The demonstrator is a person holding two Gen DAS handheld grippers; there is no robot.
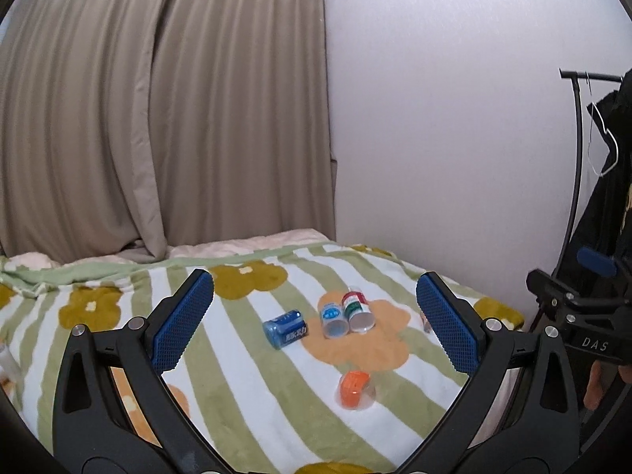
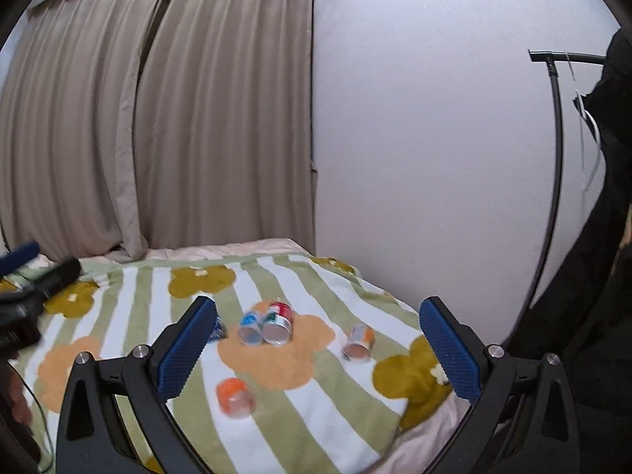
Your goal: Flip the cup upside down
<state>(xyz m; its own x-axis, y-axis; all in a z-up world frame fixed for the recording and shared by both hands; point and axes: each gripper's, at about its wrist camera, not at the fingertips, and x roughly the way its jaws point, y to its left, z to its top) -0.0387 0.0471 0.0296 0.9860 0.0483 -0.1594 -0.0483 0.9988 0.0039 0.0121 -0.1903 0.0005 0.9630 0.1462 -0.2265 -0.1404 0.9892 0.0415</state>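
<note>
Several small clear cups with coloured labels lie on their sides on a striped flowered blanket [image 1: 245, 387]. An orange-labelled cup [image 1: 354, 390] lies nearest; it also shows in the right wrist view [image 2: 235, 398]. A blue cup [image 1: 285, 328], a light-blue cup [image 1: 333, 320] and a red-and-green cup [image 1: 357, 311] lie further back. Another orange-and-white cup [image 2: 358, 341] lies to the right. My left gripper [image 1: 316, 316] is open and empty above the blanket. My right gripper [image 2: 318, 349] is open and empty, also above the blanket.
Beige curtains [image 1: 158, 118] hang behind the bed and a white wall [image 1: 454, 138] stands at the right. A black clothes rack [image 1: 576, 166] with dark garments stands at the right edge. The blanket's right edge [image 2: 414, 418] drops off near the rack.
</note>
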